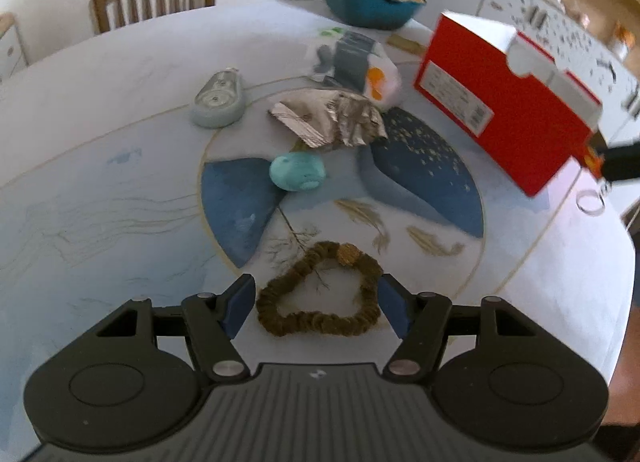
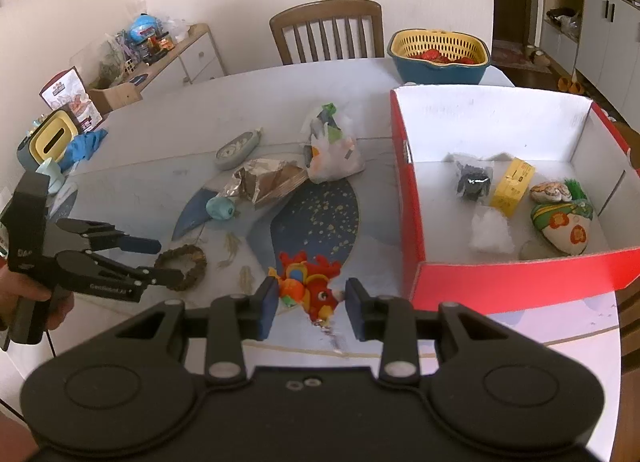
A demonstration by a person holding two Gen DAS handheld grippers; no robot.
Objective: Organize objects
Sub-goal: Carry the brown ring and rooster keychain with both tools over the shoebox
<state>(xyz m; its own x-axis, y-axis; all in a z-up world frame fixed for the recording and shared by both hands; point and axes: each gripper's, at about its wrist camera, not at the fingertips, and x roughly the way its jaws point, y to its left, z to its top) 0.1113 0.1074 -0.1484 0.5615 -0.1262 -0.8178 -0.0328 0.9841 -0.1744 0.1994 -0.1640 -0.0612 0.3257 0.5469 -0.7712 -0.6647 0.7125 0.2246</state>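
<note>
A: Where is the hair tie (image 1: pixel 320 290)?

B: Low in the middle of the left wrist view, flat on the table (image 1: pixel 100 165); the left gripper (image 1: pixel 316 304) stands wide around it, one pad on each side, neither pad pressing that I can see; in the right wrist view the same tool sits at the lower left, held in a hand (image 2: pixel 24 294).

A: How will it handle?

B: I judge it light, soft and floppy; a fabric-covered loop with one small gold bead (image 1: pixel 347 254) at its far side; it will sag and fold when lifted; it should not slip or break; I would pinch across the bunched band on one side, not span the whole ring.

A: And the right gripper (image 2: pixel 310 302)?

B: Narrow; its pads stand either side of a red stuffed toy (image 2: pixel 310 282) at the lower middle of its view; the left pad looks against it, the right shows a sliver of gap, so whether it grips I cannot tell; the toy looks soft and light too.

A: Where do things go?

B: Likely the red box (image 2: pixel 520 282) at the right, open and already holding several small items.

A: Any writing?

B: The box end carries a white label (image 1: pixel 454 95), too blurred to read; pale lettering on the left tool's arm is also unreadable; nothing else legible.
</note>
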